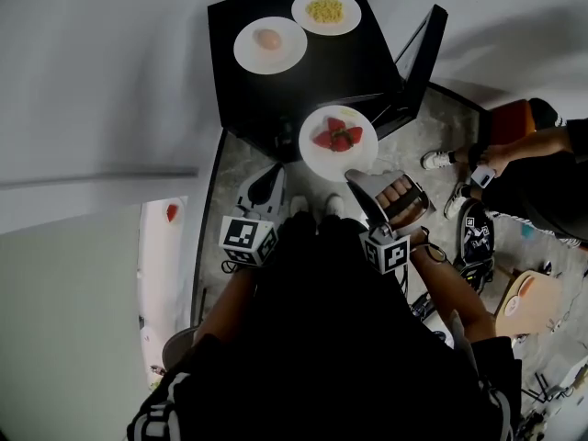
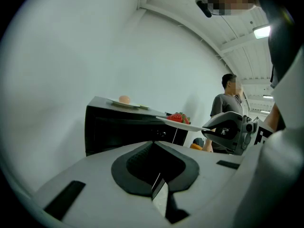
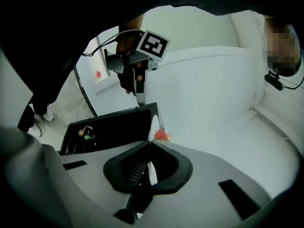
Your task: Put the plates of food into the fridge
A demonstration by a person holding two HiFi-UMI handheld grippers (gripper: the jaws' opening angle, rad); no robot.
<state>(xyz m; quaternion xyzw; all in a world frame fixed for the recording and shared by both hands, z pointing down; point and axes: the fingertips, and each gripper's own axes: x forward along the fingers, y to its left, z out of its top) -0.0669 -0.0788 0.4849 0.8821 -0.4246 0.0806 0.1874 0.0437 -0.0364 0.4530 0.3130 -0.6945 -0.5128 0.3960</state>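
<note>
Gripping the strawberry plate (image 1: 338, 142) by its near rim, my right gripper (image 1: 355, 176) holds it in the air, about level, just in front of the fridge (image 1: 303, 76). In the right gripper view the jaws are pressed together on the plate's thin white edge, and one strawberry (image 3: 161, 135) shows just past them. The fridge is a small black box, and its door (image 1: 421, 58) stands swung open on the right, close beside the plate. Two more plates sit on the fridge top, near each other but apart: the egg plate (image 1: 268, 46) nearer me, with one pale round piece of food that I take for an egg, and the noodle plate (image 1: 325, 11) behind it to the right. My left gripper (image 1: 268, 182) hangs low to the left of the strawberry plate, not touching it. Its jaws are together with nothing between them, and they point at the fridge's dark front.
</note>
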